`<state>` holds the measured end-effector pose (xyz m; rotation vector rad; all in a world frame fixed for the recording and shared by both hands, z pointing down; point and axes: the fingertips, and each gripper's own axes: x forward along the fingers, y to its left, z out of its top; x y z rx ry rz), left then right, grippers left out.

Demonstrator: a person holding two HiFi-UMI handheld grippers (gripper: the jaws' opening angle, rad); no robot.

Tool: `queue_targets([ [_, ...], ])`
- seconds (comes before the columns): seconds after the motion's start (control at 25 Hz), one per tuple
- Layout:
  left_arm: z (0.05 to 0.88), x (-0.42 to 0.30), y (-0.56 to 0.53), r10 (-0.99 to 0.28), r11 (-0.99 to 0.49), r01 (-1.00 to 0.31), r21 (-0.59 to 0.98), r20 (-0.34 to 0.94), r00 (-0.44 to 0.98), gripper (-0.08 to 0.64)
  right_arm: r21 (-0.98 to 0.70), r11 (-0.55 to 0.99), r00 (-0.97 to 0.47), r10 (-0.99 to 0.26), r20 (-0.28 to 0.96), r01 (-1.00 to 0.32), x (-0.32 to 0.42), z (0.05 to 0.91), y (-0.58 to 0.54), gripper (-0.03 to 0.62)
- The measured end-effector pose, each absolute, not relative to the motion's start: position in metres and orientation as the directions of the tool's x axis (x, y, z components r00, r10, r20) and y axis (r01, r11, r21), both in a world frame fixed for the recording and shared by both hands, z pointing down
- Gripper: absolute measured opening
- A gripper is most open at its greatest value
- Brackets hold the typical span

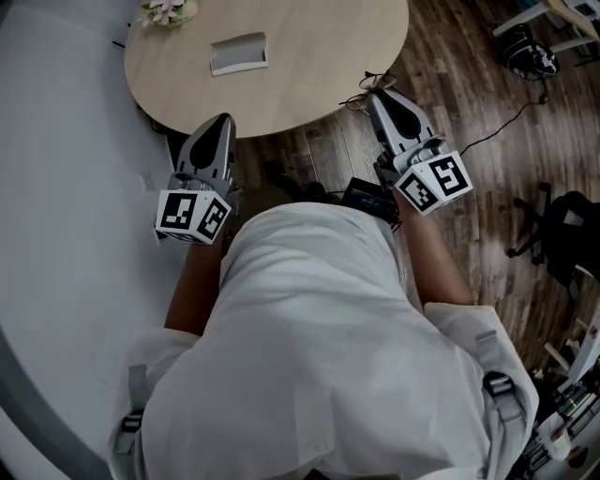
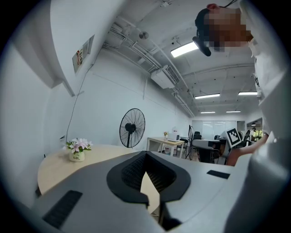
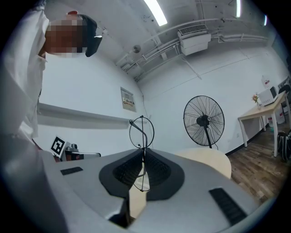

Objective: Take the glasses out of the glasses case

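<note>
Off the round table's (image 1: 309, 66) near-right edge, over the wood floor (image 1: 487, 122), the glasses (image 3: 143, 134) sit pinched in the right gripper (image 3: 142, 152). Thin wire frame, one round lens rim sticking up above the jaw tips. Head view shows the same wiry bit (image 1: 367, 84) at that gripper's nose (image 1: 373, 94), clear of the tabletop. Glasses case (image 1: 238, 52) lies on the table near its far-left side, well apart from the glasses; can't tell if it's open. Left gripper (image 2: 145, 154) hangs at the table's near-left edge (image 1: 223, 120), jaws pressed together at the tips, nothing between them. Small flower pot (image 1: 169, 11) on the table's far-left rim. Standing fan (image 3: 203, 120) beyond the table against the wall.
</note>
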<state>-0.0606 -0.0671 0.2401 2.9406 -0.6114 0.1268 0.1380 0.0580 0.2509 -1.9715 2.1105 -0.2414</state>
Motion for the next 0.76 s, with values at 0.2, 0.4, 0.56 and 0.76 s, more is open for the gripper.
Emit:
queue_targets([
  [0.2,0.246,-0.067,-0.065,-0.413,-0.894,-0.431,0.120,0.147,0.899,0.003,-0.298,0.077,-0.061,-0.996,-0.061,-0.951,0.138,0.253,0.058,0.032],
  [0.4,0.242,-0.065,-0.056,-0.400,-0.900,-0.420,0.115,0.160,0.902,0.003,-0.312,0.093,-0.080,-0.995,-0.055,-0.946,0.137,0.252,0.059,0.032],
  [0.56,0.240,-0.066,-0.054,-0.413,-0.895,-0.434,0.100,0.177,0.893,0.002,-0.313,0.101,-0.085,-0.994,-0.063,-0.945,0.137,0.251,0.059,0.032],
  [0.76,0.239,-0.072,-0.047,-0.410,-0.897,-0.430,0.099,0.172,0.896,0.003,-0.333,0.094,-0.077,-0.995,-0.063,-0.938,0.143,0.258,0.057,0.032],
])
